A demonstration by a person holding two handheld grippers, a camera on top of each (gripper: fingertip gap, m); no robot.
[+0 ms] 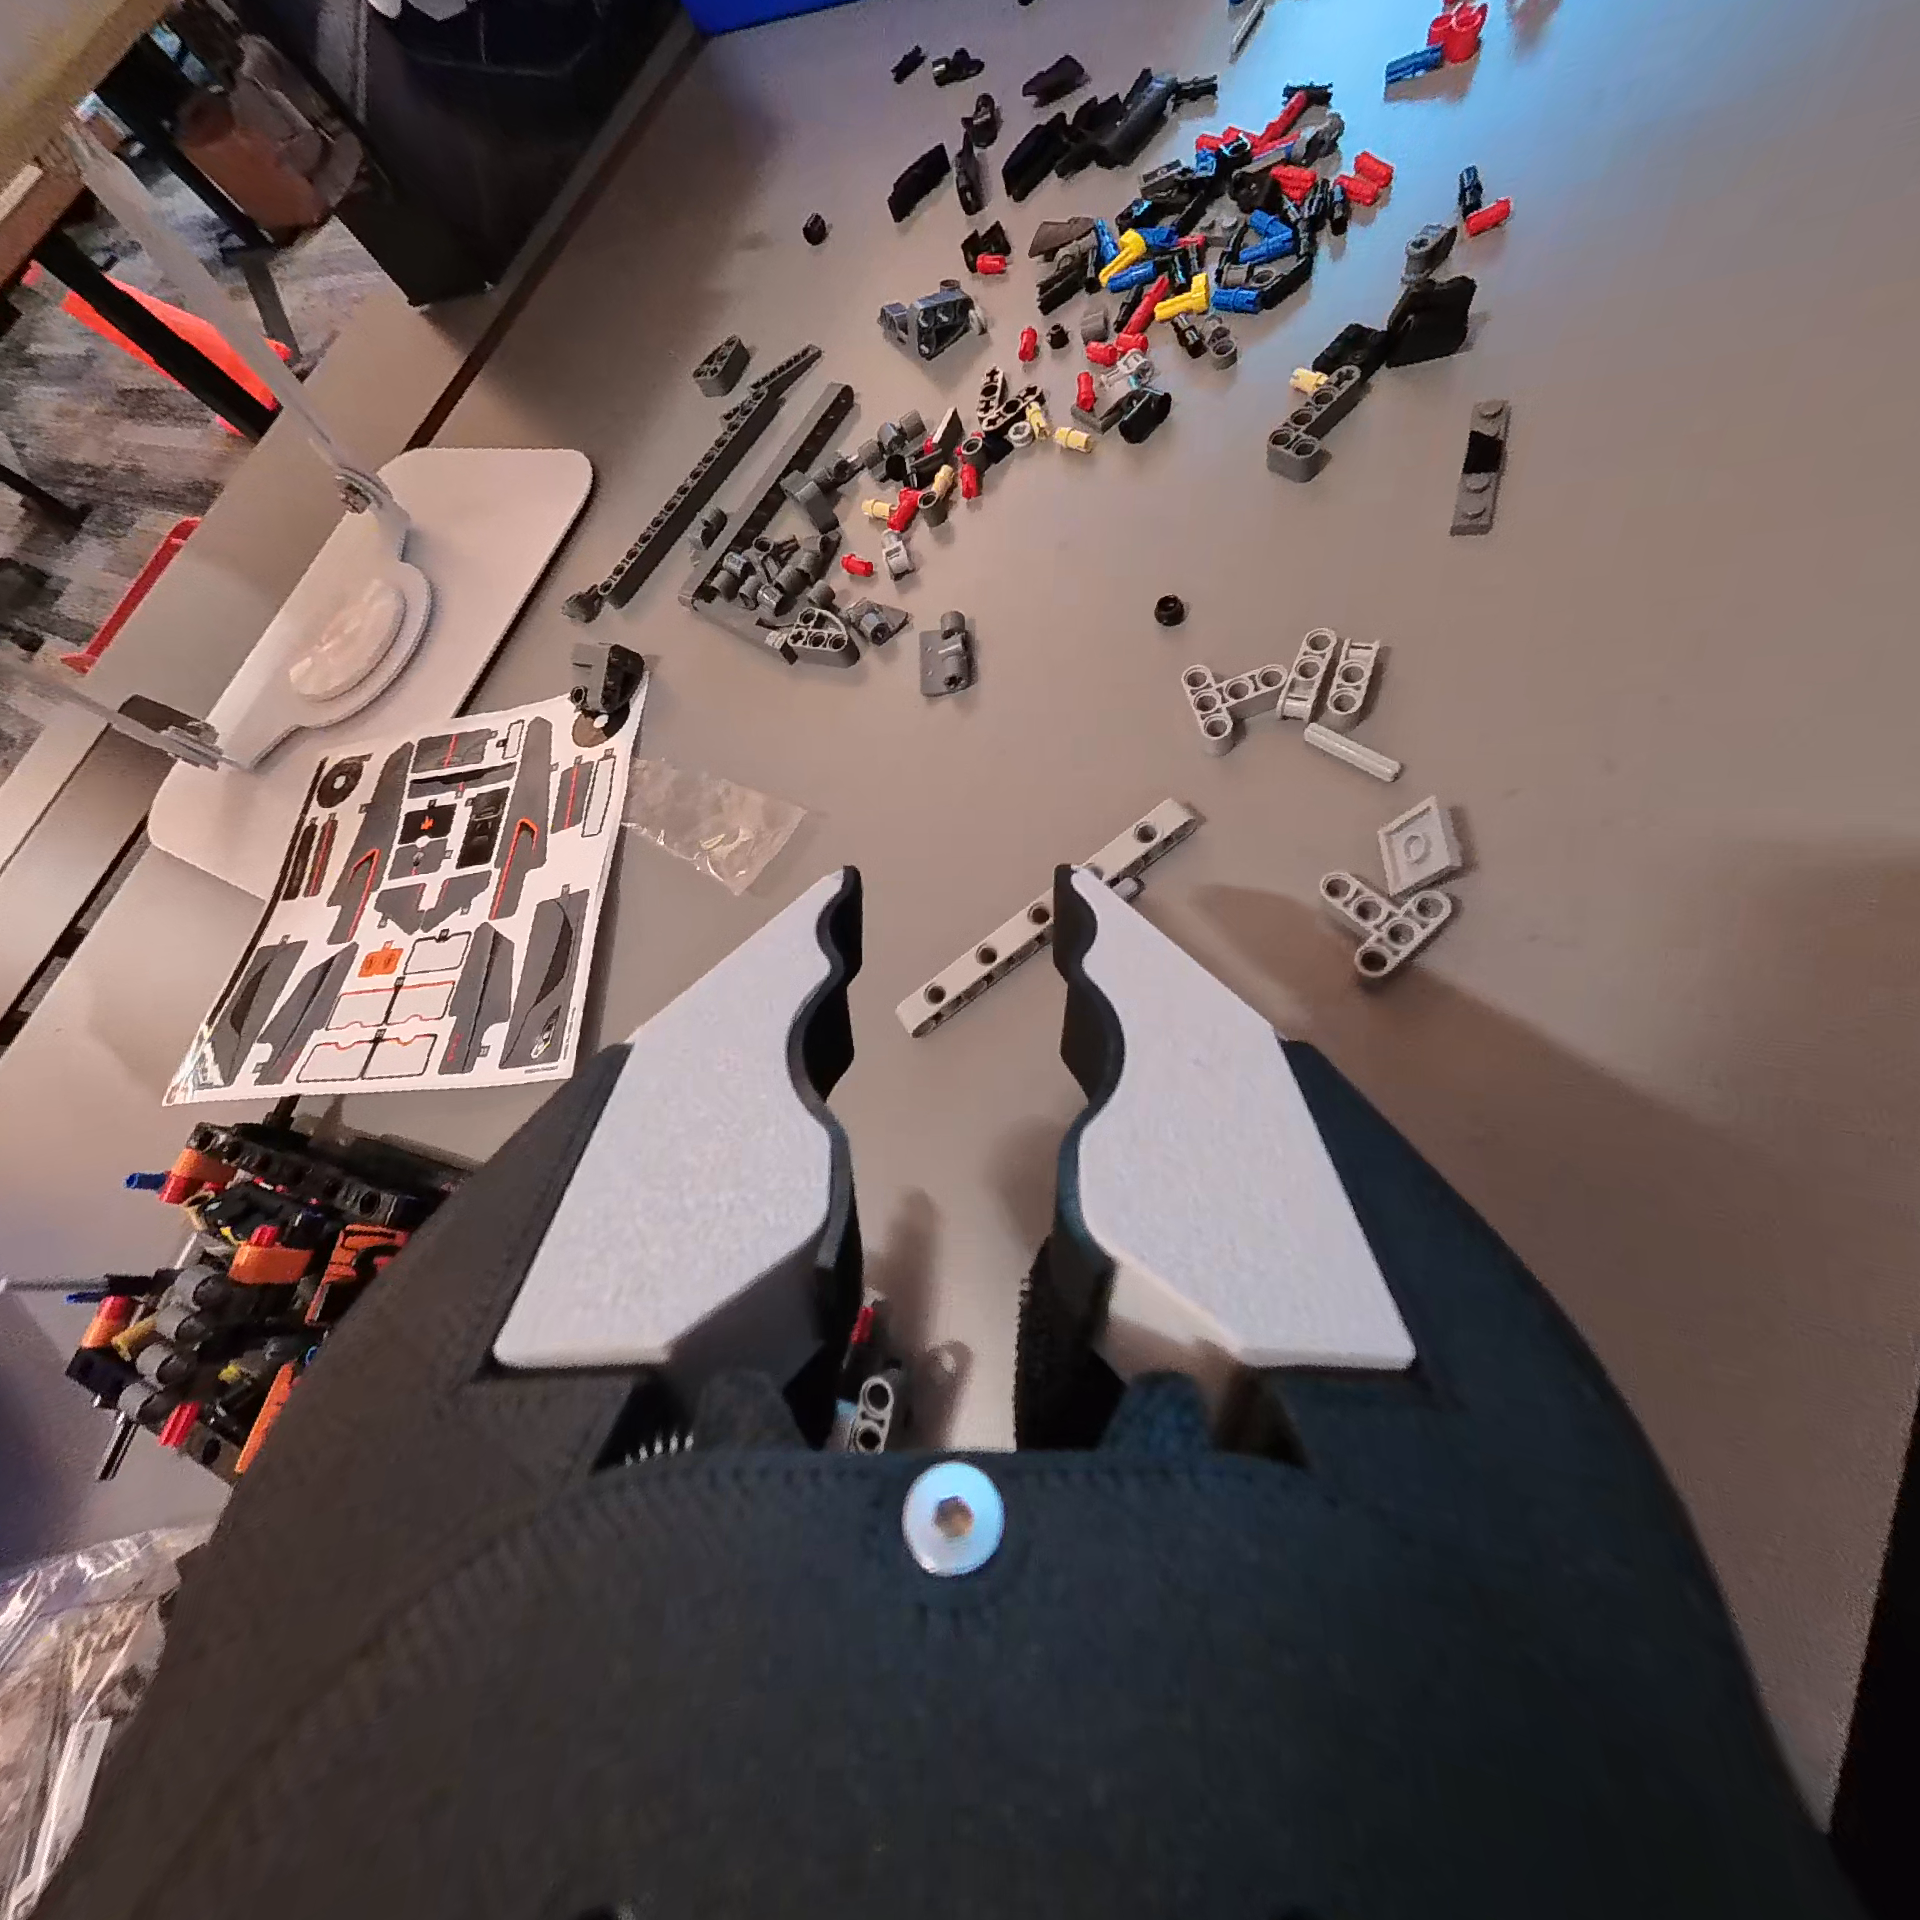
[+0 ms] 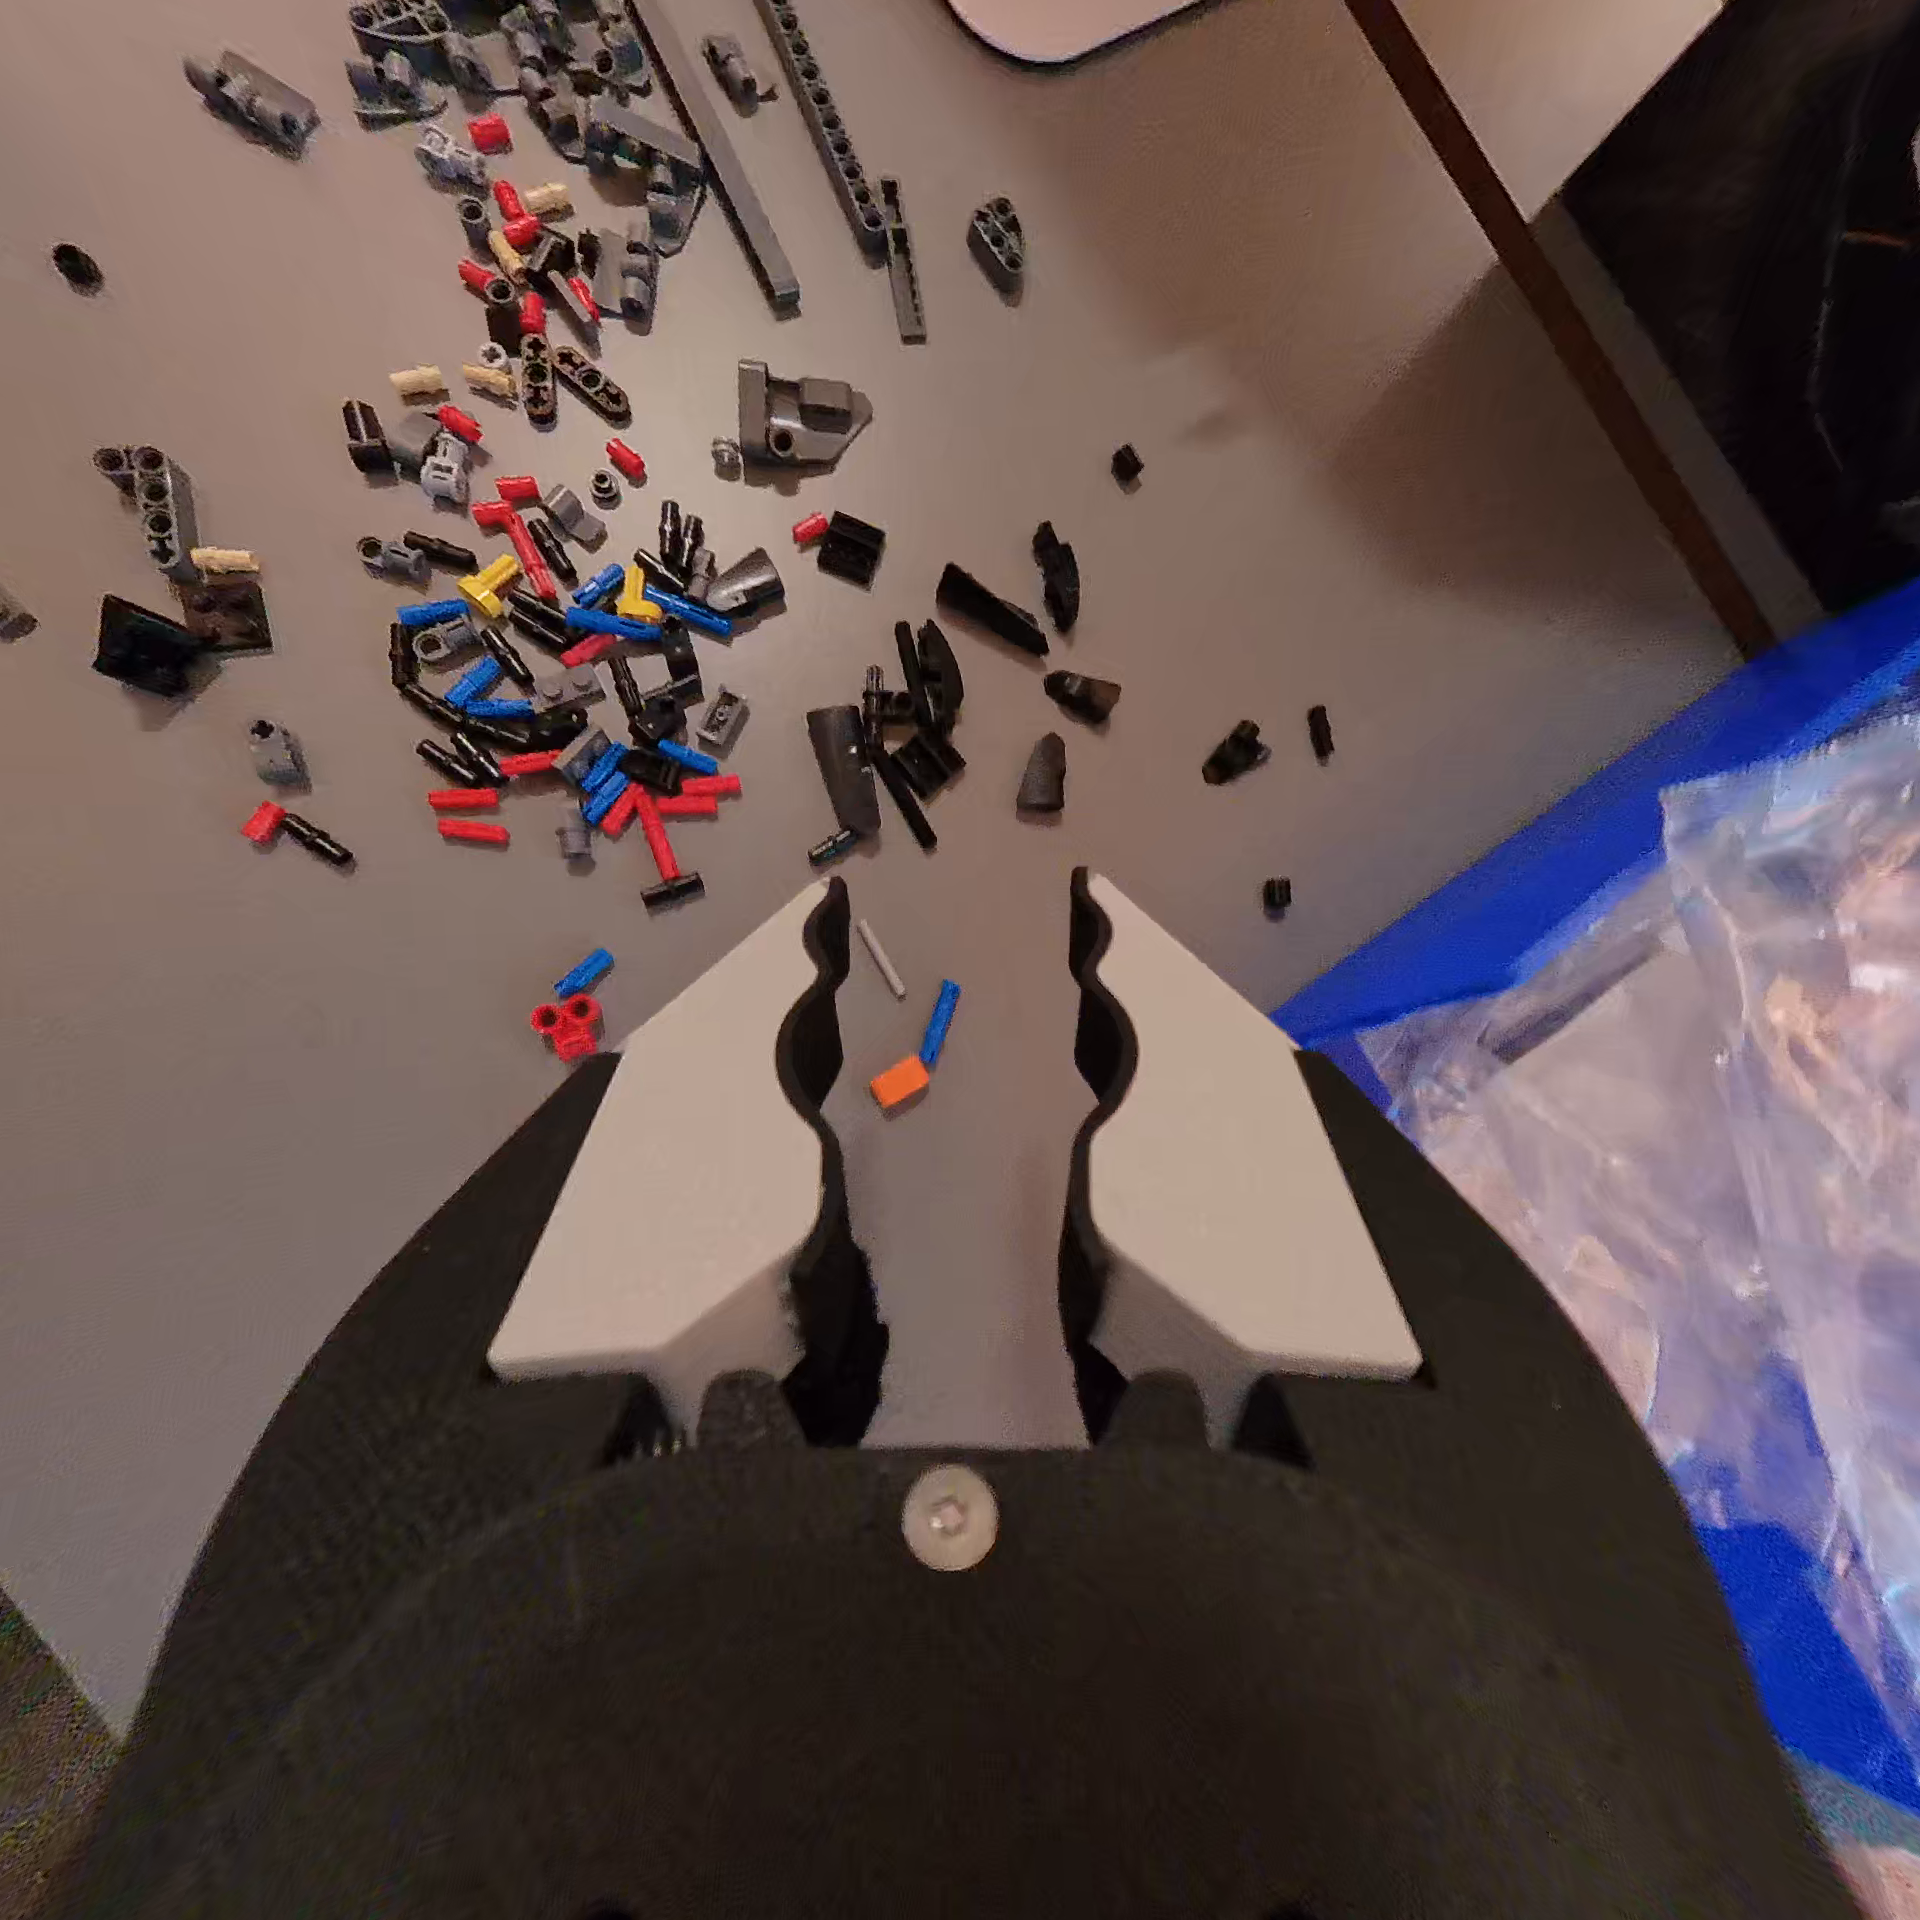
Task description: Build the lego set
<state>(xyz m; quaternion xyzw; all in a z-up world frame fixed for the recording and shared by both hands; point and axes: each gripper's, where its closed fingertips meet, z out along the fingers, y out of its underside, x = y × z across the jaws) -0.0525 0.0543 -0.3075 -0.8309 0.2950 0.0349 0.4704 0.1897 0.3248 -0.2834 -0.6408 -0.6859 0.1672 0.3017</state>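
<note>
Picking parts is, we judge, the step in hand: the half-built model [image 1: 239,1278] sits at the table's near left edge in the left wrist view, a dense block of black beams studded with orange panels, red and blue pins and grey connectors, partly hidden behind our left gripper [image 1: 958,904]. It looks far from finished, since most of the set lies loose.

Our left gripper hangs above the table with its jaws apart and nothing between them; a long light grey beam [image 1: 1023,930] lies on the grey table [image 1: 1558,1143] just under its right finger. Our right gripper [image 2: 956,899] is likewise parted and empty, and below its gap lie a small orange tile [image 2: 899,1081], a blue pin [image 2: 940,1023] touching it and a thin grey axle [image 2: 881,958].

Next, we think, comes lowering one gripper onto a chosen piece; these parts are small and flat, so the fingertips must straddle the piece squarely or it may skid away.

Farther out lie the sticker sheet [image 1: 416,914], the mixed pile of red, blue, yellow and black pins [image 2: 561,665], long dark beams [image 1: 717,499], and a blue bin [image 2: 1558,862] holding clear plastic bags [image 2: 1714,1195].
</note>
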